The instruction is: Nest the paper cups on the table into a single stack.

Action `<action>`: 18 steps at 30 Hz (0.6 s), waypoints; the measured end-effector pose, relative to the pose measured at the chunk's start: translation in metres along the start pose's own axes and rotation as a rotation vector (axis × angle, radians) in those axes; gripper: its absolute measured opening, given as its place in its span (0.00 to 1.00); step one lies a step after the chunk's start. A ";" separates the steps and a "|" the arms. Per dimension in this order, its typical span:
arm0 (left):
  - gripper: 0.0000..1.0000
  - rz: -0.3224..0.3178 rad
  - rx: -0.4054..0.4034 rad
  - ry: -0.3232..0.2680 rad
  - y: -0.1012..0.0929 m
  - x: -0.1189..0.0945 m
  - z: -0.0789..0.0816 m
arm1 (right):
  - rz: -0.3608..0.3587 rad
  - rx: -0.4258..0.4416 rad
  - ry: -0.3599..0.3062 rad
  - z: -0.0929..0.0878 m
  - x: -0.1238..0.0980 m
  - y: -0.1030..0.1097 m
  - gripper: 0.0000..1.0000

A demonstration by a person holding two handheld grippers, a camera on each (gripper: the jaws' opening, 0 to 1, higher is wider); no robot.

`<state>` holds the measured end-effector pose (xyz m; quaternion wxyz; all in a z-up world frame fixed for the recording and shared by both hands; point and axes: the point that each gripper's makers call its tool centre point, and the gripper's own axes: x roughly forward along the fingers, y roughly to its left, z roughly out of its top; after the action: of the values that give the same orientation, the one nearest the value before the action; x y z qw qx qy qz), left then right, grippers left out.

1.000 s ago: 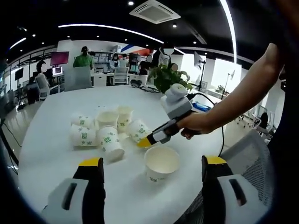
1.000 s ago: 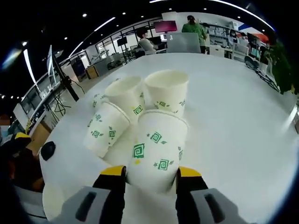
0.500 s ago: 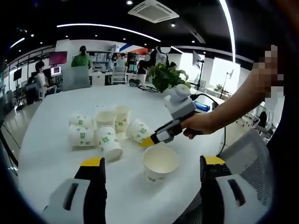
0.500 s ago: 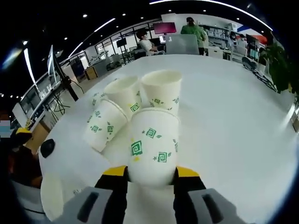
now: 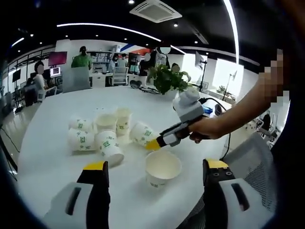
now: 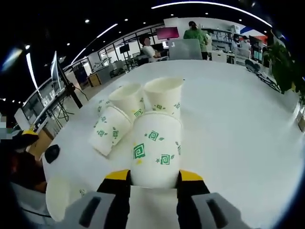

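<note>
now right gripper clamps an empty paper cup; left gripper gapes over upright cup.

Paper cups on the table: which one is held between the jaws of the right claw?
The tipped cup nearest the right claw, its base between the jaws. The other cups sit behind it, free.

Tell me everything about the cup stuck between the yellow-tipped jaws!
It is a white paper cup with green square-swirl and leaf prints. It lies tipped on its side, base end toward the camera, its mouth facing away toward the other cups. The right gripper pinches it at the base, one jaw on each side. It appears slightly lifted off the white table; whether it touches the cups behind cannot be told.
</note>
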<state>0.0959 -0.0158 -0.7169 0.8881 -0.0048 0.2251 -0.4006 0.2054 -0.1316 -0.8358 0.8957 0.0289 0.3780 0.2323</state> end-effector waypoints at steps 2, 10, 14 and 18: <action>0.80 -0.007 -0.014 -0.004 0.000 0.001 0.003 | 0.003 0.000 -0.004 0.000 -0.004 0.001 0.36; 0.79 -0.025 0.002 0.003 0.002 0.009 0.009 | 0.030 -0.043 -0.033 -0.001 -0.016 0.009 0.36; 0.75 -0.041 0.006 -0.008 0.000 0.013 0.015 | 0.044 -0.072 -0.048 0.003 -0.024 0.009 0.36; 0.72 -0.056 -0.003 -0.016 -0.001 0.020 0.021 | 0.053 -0.081 -0.077 0.009 -0.035 0.011 0.36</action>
<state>0.1155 -0.0343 -0.7062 0.8784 -0.0155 0.2181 -0.4249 0.1862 -0.1360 -0.8039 0.9036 0.0114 0.3324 0.2700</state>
